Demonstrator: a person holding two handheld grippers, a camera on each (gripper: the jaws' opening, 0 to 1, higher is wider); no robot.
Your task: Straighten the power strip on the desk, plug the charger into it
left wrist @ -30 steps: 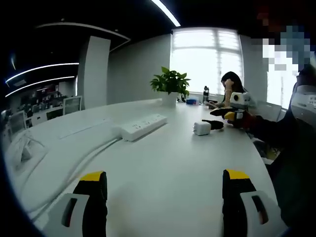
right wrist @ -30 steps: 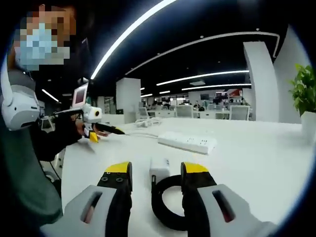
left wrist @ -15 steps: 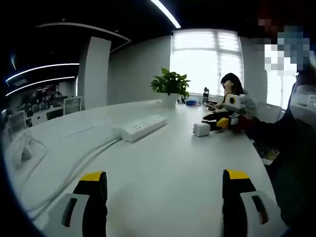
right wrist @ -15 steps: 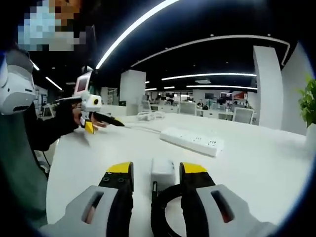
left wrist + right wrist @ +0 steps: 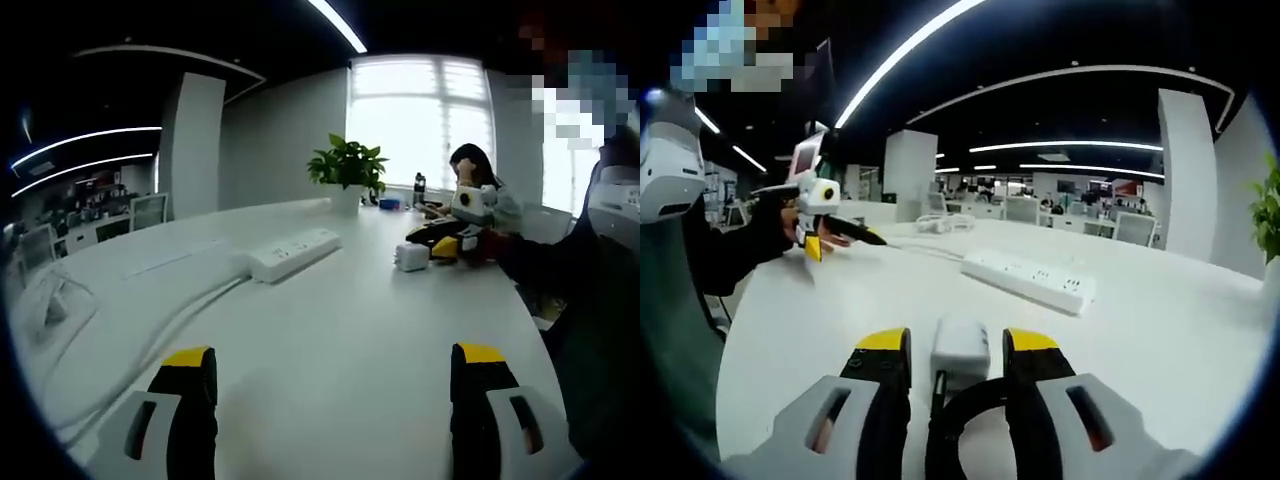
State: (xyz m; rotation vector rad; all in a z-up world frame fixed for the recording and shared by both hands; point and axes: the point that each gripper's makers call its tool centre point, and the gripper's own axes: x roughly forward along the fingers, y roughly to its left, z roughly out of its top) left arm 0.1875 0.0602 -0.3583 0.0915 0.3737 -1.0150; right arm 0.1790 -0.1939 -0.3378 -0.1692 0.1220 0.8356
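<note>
The white power strip (image 5: 292, 254) lies at an angle on the white desk (image 5: 350, 340), its cable trailing off to the left. Right of it sits the white charger (image 5: 411, 257), with my right gripper (image 5: 448, 246) close against its far side. In the right gripper view the charger (image 5: 960, 350) lies between the yellow-tipped jaws of my right gripper (image 5: 958, 345), which stands open with small gaps on both sides. Its black cable (image 5: 965, 440) loops below. The power strip (image 5: 1030, 280) lies beyond. My left gripper (image 5: 335, 372) is open over bare desk and is also in the right gripper view (image 5: 840, 242).
A potted plant (image 5: 347, 170) stands at the desk's far end, and a seated person (image 5: 470, 175) is behind it by the window. The strip's white cable (image 5: 170, 320) runs along the desk's left side. The person's dark sleeve (image 5: 560, 270) reaches in from the right.
My right gripper has moved forward, so the charger now sits further in between its jaws. The left gripper has stayed where it was.
</note>
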